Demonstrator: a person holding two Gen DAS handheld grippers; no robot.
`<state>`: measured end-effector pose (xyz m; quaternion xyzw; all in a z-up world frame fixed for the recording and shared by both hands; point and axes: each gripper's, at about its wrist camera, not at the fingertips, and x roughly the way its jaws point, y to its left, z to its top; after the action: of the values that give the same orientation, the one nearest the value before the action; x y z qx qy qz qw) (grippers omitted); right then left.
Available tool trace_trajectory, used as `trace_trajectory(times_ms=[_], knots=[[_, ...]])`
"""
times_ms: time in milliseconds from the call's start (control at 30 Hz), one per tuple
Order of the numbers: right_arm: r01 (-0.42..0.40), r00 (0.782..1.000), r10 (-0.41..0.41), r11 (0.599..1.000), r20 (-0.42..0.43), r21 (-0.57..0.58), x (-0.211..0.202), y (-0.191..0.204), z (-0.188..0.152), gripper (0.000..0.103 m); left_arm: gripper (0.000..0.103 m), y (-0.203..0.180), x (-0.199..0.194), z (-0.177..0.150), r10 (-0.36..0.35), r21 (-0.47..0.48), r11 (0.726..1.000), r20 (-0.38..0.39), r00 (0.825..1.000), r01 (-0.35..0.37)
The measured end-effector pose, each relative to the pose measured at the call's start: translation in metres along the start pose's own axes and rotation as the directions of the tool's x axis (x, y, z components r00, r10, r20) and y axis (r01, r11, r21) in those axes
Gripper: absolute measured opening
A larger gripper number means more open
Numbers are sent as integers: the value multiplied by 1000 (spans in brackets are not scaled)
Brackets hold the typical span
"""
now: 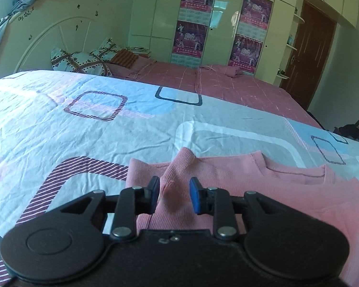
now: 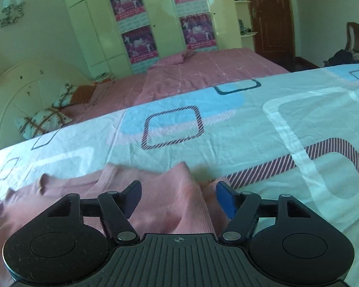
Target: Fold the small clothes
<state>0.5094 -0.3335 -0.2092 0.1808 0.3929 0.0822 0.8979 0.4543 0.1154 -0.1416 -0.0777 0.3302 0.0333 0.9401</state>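
Observation:
A small pink knit top (image 1: 263,181) lies on the patterned bed sheet (image 1: 107,129), neckline away from me. My left gripper (image 1: 174,192) is open over its left part, and a raised ridge of pink cloth stands between the blue pads without being pinched. In the right wrist view the same pink top (image 2: 83,186) spreads to the left. My right gripper (image 2: 178,196) is open wide over its right part, with a peaked fold of cloth between the fingers. The cloth under both gripper bodies is hidden.
The white and blue sheet (image 2: 227,131) covers the near bed. Beyond it lies a pink checked bedspread (image 1: 227,86) with pillows (image 1: 81,62) by a white headboard (image 1: 55,33). Wardrobes with posters (image 1: 196,21), a brown door (image 1: 308,52) and a chair (image 2: 356,40) stand behind.

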Motion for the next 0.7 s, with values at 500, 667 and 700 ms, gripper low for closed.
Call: trace_trajectory(times_ms=[500, 667, 700], knots=[[79, 992, -87, 993, -91, -90, -40, -2, -58, 8, 22, 0, -23, -46, 3, 50, 999, -95, 996, 2], [201, 972, -217, 967, -89, -155, -35, -6, -67, 3, 5, 10, -21, -50, 74, 47, 996, -77, 994, -71], [200, 973, -212, 972, -95, -121, -35, -13, -68, 3, 5, 9, -21, -50, 76, 57, 996, -75, 994, -72]])
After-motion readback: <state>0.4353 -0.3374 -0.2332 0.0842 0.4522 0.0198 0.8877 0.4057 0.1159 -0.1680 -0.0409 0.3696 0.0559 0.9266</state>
